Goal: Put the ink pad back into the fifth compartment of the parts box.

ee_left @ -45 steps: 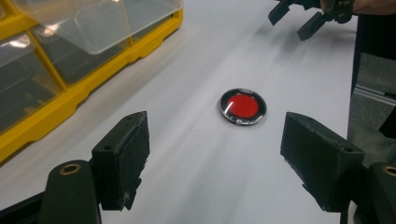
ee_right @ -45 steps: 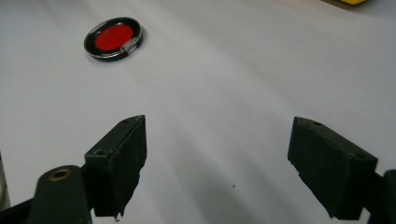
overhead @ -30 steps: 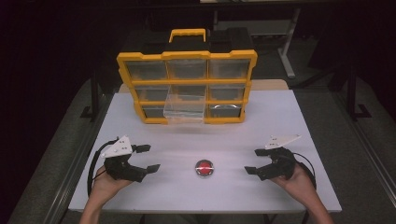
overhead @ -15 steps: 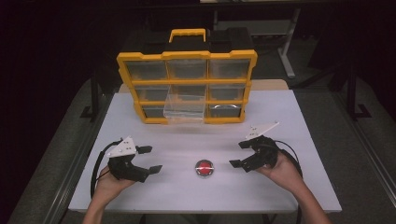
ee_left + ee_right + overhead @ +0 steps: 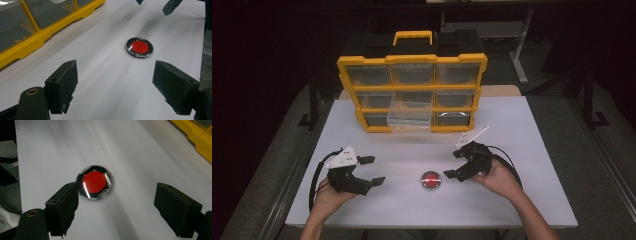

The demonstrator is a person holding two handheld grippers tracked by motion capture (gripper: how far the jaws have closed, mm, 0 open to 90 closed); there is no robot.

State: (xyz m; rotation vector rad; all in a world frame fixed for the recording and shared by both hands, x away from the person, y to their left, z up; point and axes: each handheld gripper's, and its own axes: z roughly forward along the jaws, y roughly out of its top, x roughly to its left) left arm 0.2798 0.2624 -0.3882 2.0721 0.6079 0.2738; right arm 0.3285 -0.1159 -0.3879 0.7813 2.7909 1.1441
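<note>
While the red round case lies flat on the white table, near its front edge and roughly midway between our two hands, our right gripper sits just beside it with jaws spread wide and nothing between them; in the right gripper view the case lies just ahead of one jaw, close to its tip, though we cannot tell whether they touch; our left gripper rests well apart from the case on the other side, also released and empty; in the left gripper view the case shows beyond the spread jaws, with the tips of the right gripper farther off; behind all this stands the yellow drawer organiser, upright at the table's far side, with one clear drawer pulled partly out of its bottom row.
</note>
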